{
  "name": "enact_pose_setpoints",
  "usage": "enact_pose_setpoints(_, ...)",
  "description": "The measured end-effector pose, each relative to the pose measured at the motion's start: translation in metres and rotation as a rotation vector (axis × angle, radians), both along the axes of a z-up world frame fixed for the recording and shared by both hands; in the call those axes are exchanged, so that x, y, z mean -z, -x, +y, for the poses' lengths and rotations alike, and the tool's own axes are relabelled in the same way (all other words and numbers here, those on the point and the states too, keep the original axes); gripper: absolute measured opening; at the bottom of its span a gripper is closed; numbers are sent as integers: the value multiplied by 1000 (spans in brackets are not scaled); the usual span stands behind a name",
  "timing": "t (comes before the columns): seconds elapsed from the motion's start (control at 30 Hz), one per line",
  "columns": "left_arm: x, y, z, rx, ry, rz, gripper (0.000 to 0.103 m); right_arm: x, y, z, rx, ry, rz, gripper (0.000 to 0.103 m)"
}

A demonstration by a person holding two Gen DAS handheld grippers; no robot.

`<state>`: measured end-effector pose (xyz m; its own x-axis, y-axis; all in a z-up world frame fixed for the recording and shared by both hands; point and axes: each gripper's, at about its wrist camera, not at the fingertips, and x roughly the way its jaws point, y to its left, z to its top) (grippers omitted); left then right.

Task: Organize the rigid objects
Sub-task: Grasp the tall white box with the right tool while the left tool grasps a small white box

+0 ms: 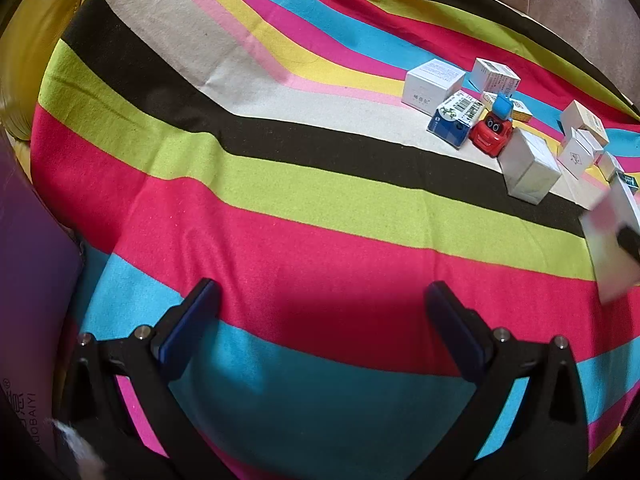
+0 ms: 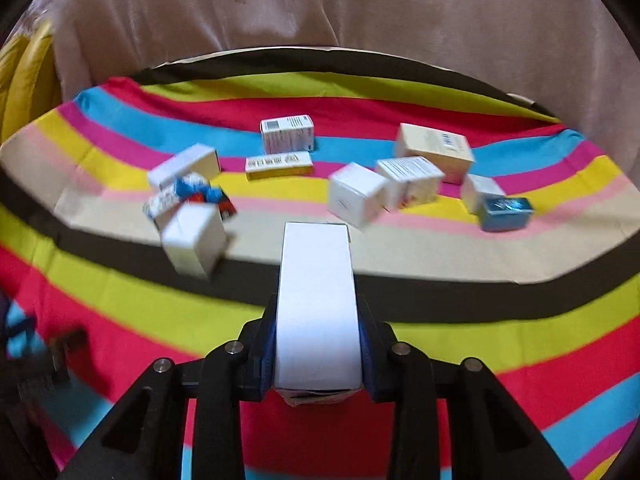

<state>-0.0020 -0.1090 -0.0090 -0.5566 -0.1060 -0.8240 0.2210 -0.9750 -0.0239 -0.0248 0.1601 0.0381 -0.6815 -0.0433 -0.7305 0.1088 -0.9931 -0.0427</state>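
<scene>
- The right gripper (image 2: pixel 318 344) is clamped on a tall white box (image 2: pixel 316 304), blue pads pressed to both long sides; the box stands up along the fingers, above the striped cloth (image 2: pixel 400 248).
- The left gripper (image 1: pixel 320 320) has its jaws wide apart with nothing between them, only cloth below.
- Only the right view shows the whole scatter: a yellow box (image 2: pixel 279 165) at 12 o'clock from the held box, a teal box (image 2: pixel 505 207) at 2 o'clock, a beige box (image 2: pixel 436 150) behind it, white cubes between (blurred).
- Only the left view shows a red toy car (image 1: pixel 491 131) sharply, at 2 o'clock in that frame, just beside a blue-and-white box (image 1: pixel 454 120); in the right view it is a red-blue smear at 10 o'clock.
- The left view catches the held box as a white blur at its 3 o'clock edge.
- The left view alone shows a purple object (image 1: pixel 28 300) at 9 o'clock.
</scene>
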Motion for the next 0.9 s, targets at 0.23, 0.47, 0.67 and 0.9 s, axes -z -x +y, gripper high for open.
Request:
enact_pose_setpoints(0.23,1,3,-1,12,-5,-1,103,16,4,7,-28,22,-19,37)
enact_pose_setpoints(0.47,1,4,0,7,0,-4,103,27,7,18,-8,50,-9,36)
enact_pose_setpoints(0.67,-1,14,24,23,-11,-64,103,31,12,16,-4,33,-48,36)
enact_pose_setpoints(0.9,-10,63,108,202,88,-35,103,35,15,17,0,41,-70,36)
